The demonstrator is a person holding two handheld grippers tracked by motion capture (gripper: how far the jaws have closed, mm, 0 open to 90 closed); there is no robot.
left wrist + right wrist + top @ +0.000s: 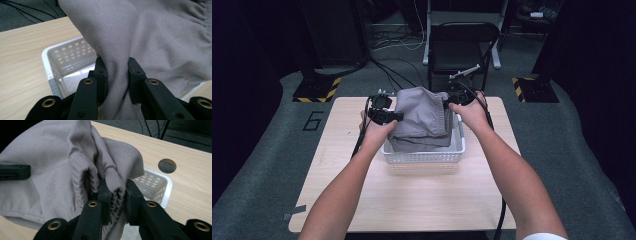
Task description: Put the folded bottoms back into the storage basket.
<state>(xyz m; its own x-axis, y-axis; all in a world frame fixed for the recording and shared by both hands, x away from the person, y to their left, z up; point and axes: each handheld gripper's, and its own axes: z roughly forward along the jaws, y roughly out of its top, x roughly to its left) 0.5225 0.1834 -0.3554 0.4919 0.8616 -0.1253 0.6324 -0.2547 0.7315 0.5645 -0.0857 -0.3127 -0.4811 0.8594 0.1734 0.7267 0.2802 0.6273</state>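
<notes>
A grey cloth garment (422, 117) hangs between both grippers, its lower part down in a white perforated basket (424, 157) on the wooden table. My left gripper (396, 116) is shut on the cloth's left side; in the left gripper view a fold of the grey cloth (150, 37) is pinched between the black jaws of the gripper (117, 75). My right gripper (451, 102) is shut on the cloth's gathered waistband at its right; the right gripper view shows the ruffled waistband (112, 180) squeezed in the gripper (117, 195). The white basket (62, 57) (156, 182) sits below the cloth.
The light wooden table (412, 200) has bare room in front of the basket and at both sides. A round hole (167, 165) is cut in the tabletop near the basket. A black folding chair (462, 50) stands behind the table, with cables on the floor.
</notes>
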